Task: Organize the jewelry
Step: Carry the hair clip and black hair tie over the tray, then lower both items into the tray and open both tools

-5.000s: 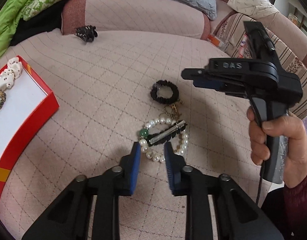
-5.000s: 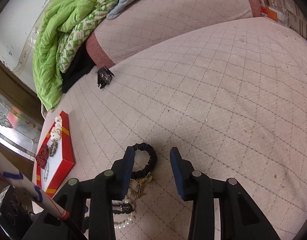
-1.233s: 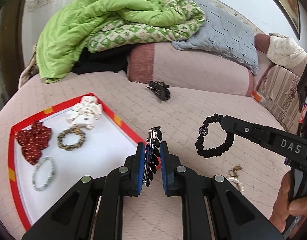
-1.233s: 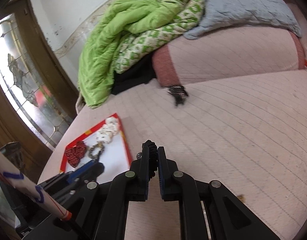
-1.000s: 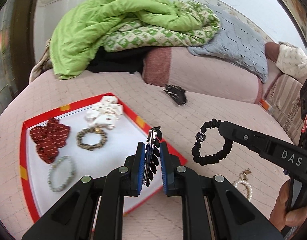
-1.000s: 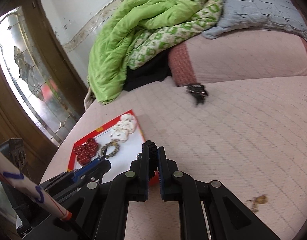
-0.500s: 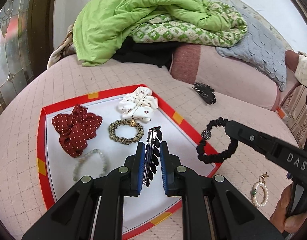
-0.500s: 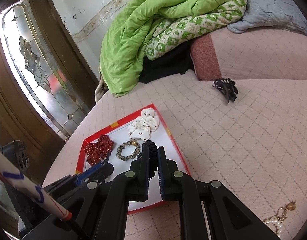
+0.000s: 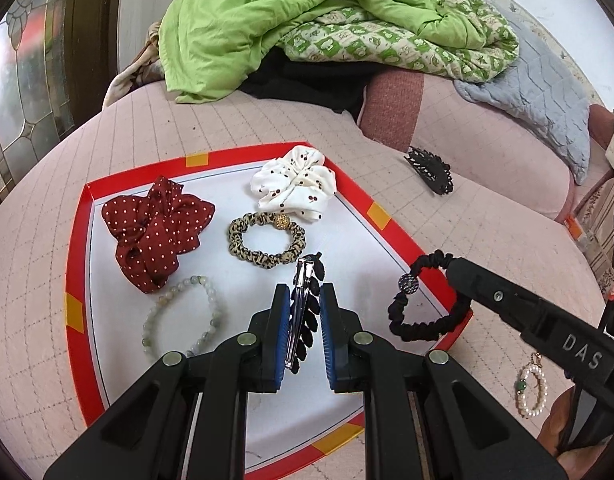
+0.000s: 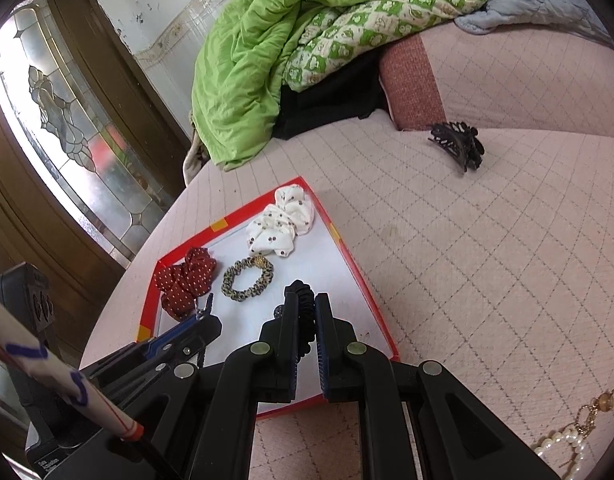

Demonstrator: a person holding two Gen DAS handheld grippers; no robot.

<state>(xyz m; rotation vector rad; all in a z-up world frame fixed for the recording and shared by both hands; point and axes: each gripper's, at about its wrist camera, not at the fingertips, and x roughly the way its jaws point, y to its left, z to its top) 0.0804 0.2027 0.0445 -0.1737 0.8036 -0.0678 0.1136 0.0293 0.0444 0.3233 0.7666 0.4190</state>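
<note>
Now both carried pieces are over the red-rimmed tray point(image 9: 377, 216), so the step in hand looks like delivery rather than pick-up. Nearest, the left hand-held gripper point(image 9: 303, 334) is clamped on a black-and-silver hair clip point(image 9: 304, 312), which stands edge-up between the blue pads above the tray's near white floor. Just to the right of it, over the tray's right rim, the right hand-held gripper point(image 10: 305, 338) is pinched tight on a black beaded hair tie point(image 9: 425, 300), whose loop hangs free of the tray. Farther in on the tray lie a pale bead bracelet point(image 9: 183, 316) at the near left, a leopard-print hair tie point(image 9: 267, 240) at the middle, a red dotted scrunchie point(image 9: 155, 232) to the left and a white cherry-print scrunchie point(image 9: 297, 186) at the far side. Off the tray, a pearl bracelet point(image 9: 531, 392) lies on the sofa cushion point(image 9: 487, 208) to the near right and a black claw clip point(image 9: 429, 170) to the far right. Next, each piece probably wants lowering onto bare white floor on the tray's near right, clear of the bracelet and the leopard tie, before the jaws part; the hanging loop may drape over the rim if let go too far right.
</note>
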